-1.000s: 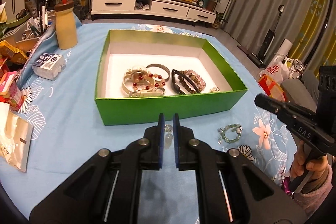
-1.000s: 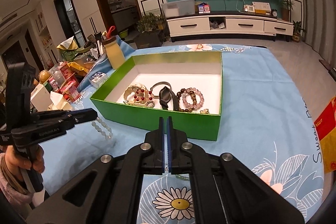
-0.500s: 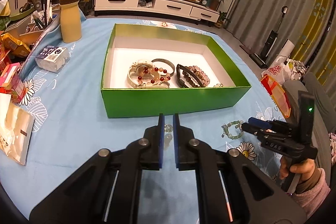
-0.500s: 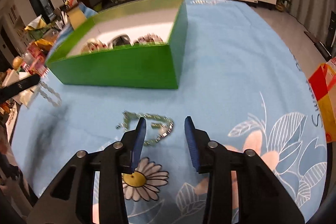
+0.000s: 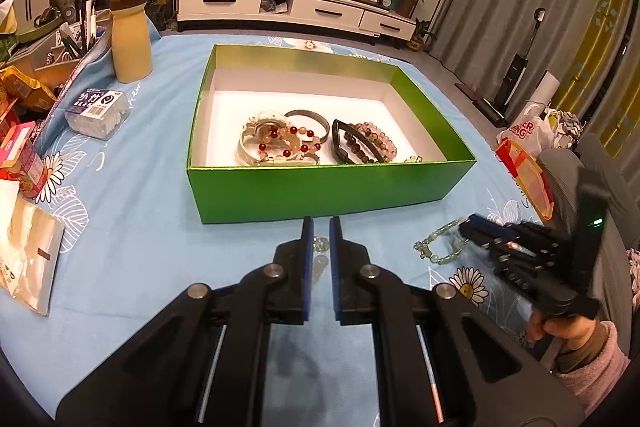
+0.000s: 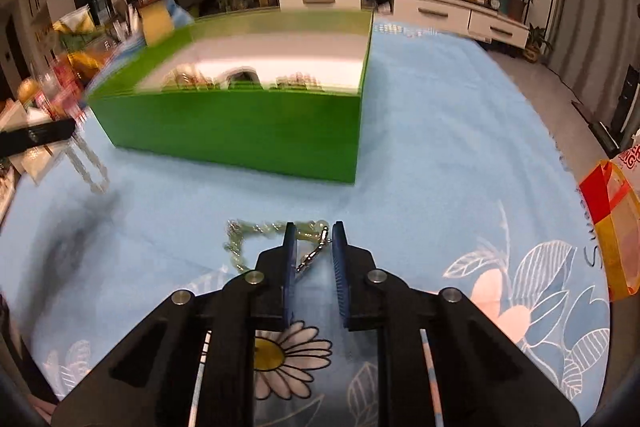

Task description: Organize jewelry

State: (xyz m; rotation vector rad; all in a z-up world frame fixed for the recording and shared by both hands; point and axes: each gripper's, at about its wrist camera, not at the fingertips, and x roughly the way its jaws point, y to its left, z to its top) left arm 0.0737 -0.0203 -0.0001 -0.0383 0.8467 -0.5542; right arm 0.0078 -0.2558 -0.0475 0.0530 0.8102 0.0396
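We hold the left gripper (image 5: 321, 231) low over the blue flowered tablecloth (image 5: 132, 239), just in front of the near wall of the green box (image 5: 320, 189); its blue pads stand nearly together and nip a string of clear beads (image 5: 319, 245), which in the right wrist view hangs as a pale loop below the tip toward the cloth. The right gripper (image 6: 314, 239) is down at the cloth toward the table's right edge, and its jaws are closing around the pale green bead bracelet (image 6: 256, 229) that lies there: the clasp end of the bracelet sits between the pads, but a gap still shows on both sides of it, so we cannot call it gripped. In the left wrist view the same bracelet lies on the cloth at the tip of that gripper, with a hand (image 5: 568, 333) in a pink sleeve on the handle. The box stands near the middle of the table with its lid off, and on its white floor, toward the near wall, lie a cream watch (image 5: 262, 135), a red and pink bead bracelet (image 5: 296, 143), a dark metal bangle (image 5: 306, 117), a black band (image 5: 340, 143) and a brown and pink bead bracelet (image 5: 372, 143). Along the table's left edge stand a cream bottle (image 5: 131, 47), a clear plastic case (image 5: 96, 109) and some packets (image 5: 24, 267).
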